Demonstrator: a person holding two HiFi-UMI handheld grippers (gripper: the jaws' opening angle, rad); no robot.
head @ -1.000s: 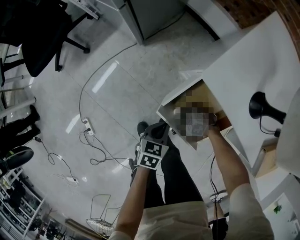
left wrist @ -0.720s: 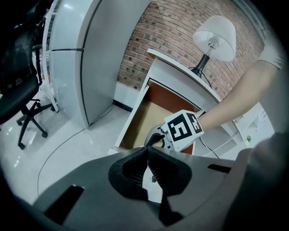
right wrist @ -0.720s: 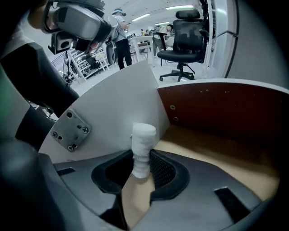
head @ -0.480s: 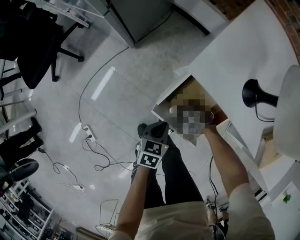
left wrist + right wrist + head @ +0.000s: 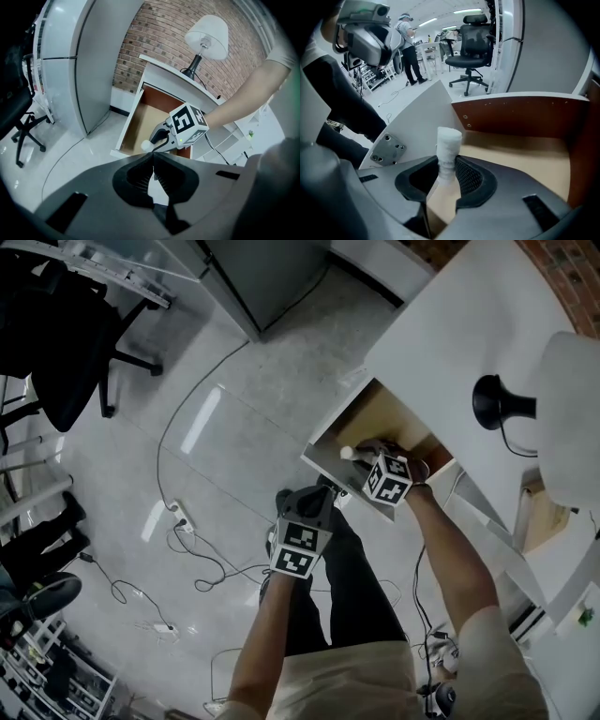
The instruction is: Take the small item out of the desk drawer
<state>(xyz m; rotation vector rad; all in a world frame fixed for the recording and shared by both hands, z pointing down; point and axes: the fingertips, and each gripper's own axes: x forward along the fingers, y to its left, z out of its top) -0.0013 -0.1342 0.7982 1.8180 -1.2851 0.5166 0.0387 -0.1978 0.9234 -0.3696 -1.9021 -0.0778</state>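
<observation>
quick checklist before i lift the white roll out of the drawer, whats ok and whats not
1. Grip: the right gripper is closed on the lower part of the white roll, which stands upright between the pads. Ok.
2. Drawer open: pulled well out of the desk. Ok.
3. Roll past the front panel: it hangs on the drawer's side of the panel. Not ok.
4. Left gripper out of the way: shut, empty, apart from the drawer. Ok.
5. Nothing else left in the drawer: part of its floor is hidden behind the gripper. Cannot tell.
</observation>
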